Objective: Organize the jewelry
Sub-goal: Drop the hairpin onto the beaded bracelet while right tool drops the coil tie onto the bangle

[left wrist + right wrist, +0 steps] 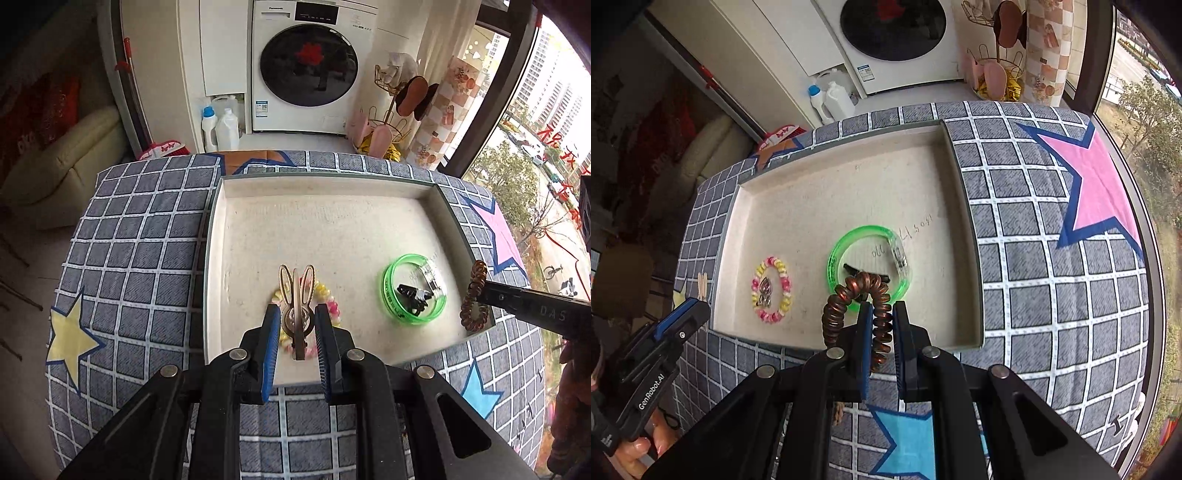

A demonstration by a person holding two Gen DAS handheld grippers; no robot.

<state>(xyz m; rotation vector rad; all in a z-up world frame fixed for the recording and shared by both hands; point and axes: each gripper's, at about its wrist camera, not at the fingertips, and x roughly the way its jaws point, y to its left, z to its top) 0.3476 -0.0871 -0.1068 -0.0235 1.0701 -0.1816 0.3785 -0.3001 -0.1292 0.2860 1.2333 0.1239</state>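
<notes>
Left gripper (295,328) clamps the rabbit-ear clip (296,295) above the beaded bracelet (771,290); right gripper (882,325) pinches the coil hair tie (849,299) — lower both gently into the tray (325,184), 1 apiece.

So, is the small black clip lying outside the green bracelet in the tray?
No, the black clip lies on the tray floor inside the ring of the green bracelet, which encloses it on all sides.

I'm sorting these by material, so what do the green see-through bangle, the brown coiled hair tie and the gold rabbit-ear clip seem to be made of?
Green see-through bangle: likely glossy plastic; light passes through it.
Brown coiled hair tie: probably shiny plastic spiral cord; glossy highlights.
Gold rabbit-ear clip: looks like polished metal; thin, reflective outline.
</notes>
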